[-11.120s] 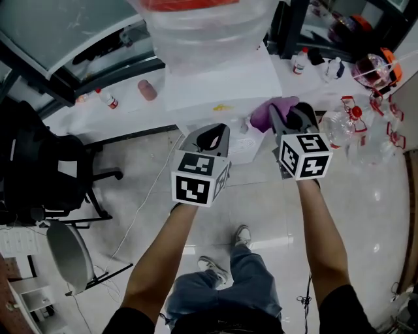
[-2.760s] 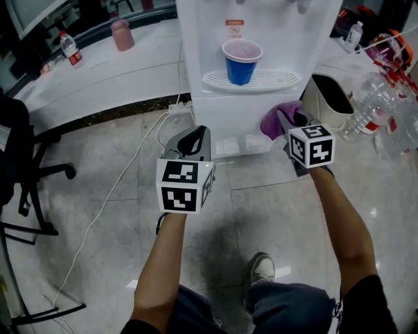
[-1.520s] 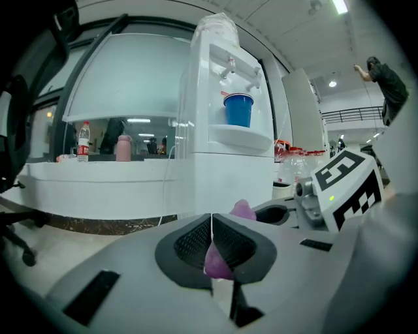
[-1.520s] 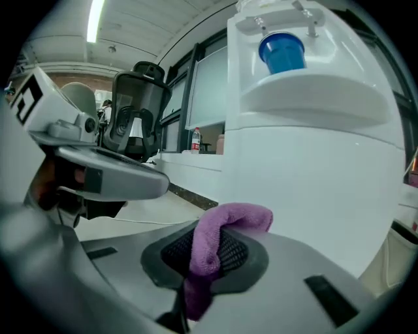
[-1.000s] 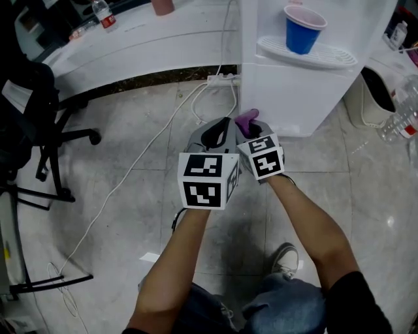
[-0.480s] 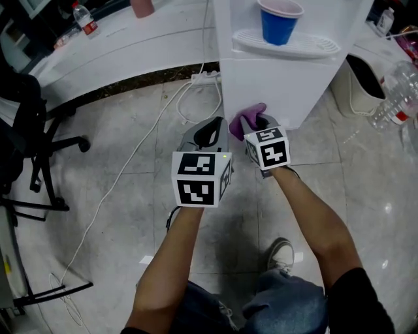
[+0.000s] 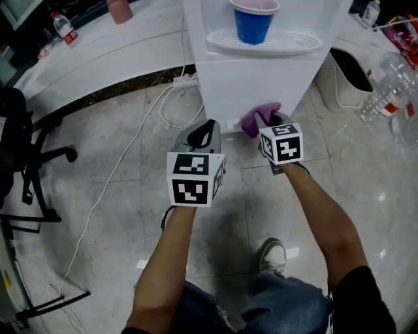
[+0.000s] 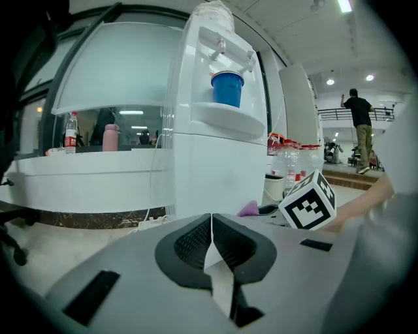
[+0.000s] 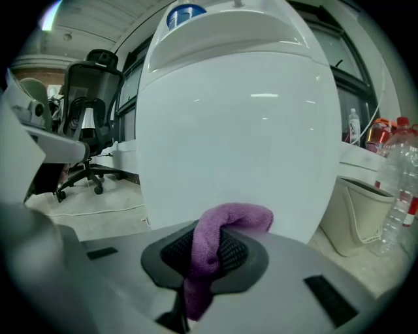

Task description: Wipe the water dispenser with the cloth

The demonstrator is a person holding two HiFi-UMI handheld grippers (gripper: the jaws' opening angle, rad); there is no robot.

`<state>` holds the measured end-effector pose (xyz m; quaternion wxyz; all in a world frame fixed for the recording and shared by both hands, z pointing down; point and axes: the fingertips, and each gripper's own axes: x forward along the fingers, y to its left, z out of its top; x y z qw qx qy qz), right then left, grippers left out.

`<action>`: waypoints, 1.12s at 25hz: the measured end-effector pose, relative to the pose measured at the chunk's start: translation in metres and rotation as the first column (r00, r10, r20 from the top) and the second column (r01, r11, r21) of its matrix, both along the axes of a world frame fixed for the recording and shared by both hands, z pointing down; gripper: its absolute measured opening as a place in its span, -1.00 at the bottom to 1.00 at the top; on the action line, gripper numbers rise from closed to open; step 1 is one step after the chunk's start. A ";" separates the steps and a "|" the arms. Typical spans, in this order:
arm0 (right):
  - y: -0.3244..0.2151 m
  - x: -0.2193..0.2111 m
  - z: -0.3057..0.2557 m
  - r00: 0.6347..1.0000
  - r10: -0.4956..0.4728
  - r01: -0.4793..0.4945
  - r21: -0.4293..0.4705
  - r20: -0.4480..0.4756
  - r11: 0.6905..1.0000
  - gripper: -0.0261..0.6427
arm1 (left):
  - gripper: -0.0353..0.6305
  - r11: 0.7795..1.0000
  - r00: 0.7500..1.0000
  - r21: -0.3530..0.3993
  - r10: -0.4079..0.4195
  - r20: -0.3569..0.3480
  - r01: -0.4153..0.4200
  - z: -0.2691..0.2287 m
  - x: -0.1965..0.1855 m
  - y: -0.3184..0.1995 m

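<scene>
The white water dispenser (image 7: 251, 78) stands on the floor ahead, with a blue cup (image 7: 254, 21) on its drip tray (image 7: 264, 43). My right gripper (image 7: 264, 122) is shut on a purple cloth (image 7: 259, 117), which presses against the low front panel of the dispenser (image 9: 241, 143); the cloth (image 9: 215, 238) fills the jaws in the right gripper view. My left gripper (image 7: 205, 132) is shut with nothing in it, held a little back and left of the dispenser (image 8: 209, 150). The blue cup (image 8: 227, 88) shows high up in the left gripper view.
A white counter (image 7: 98, 55) with a pink bottle (image 7: 119, 9) and a water bottle (image 7: 61, 27) runs at the left. A white cable (image 7: 124, 163) trails over the floor. A bin (image 7: 346, 78) and plastic bottles (image 7: 385, 85) stand at the right. An office chair (image 7: 23, 150) is at far left.
The right gripper has carried the cloth rightwards along the bottom of the dispenser's front. The left gripper stays shut beside it. My view has shifted a little.
</scene>
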<state>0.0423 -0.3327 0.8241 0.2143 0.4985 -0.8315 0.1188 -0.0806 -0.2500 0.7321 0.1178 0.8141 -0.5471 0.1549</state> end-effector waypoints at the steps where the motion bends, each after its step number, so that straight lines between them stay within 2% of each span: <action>1: -0.001 0.008 0.002 1.000 0.009 -0.009 -0.002 -0.010 1.000 -0.79 | -0.81 1.000 1.000 -0.001 0.003 0.000 -0.003 0.001 0.002 -0.002; 11: -0.017 0.096 0.014 0.991 0.102 -0.105 -0.019 -0.092 0.994 -0.79 | -0.81 0.999 0.999 -0.020 0.048 0.004 -0.048 0.017 0.034 -0.014; 18: -0.004 0.104 -0.014 0.993 0.065 -0.065 0.002 -0.103 0.998 -0.79 | -0.81 0.995 0.995 -0.015 0.096 0.038 -0.096 0.012 0.058 -0.015; 22: 0.012 0.096 -0.052 0.995 0.026 -0.025 0.015 -0.095 1.000 -0.79 | -0.81 0.996 0.996 -0.002 0.087 0.018 -0.087 -0.012 0.067 -0.016; 28: 0.037 0.096 -0.128 0.997 0.017 -0.017 -0.006 -0.070 1.000 -0.79 | -0.81 0.997 0.997 -0.010 0.079 -0.015 -0.079 -0.089 0.075 -0.020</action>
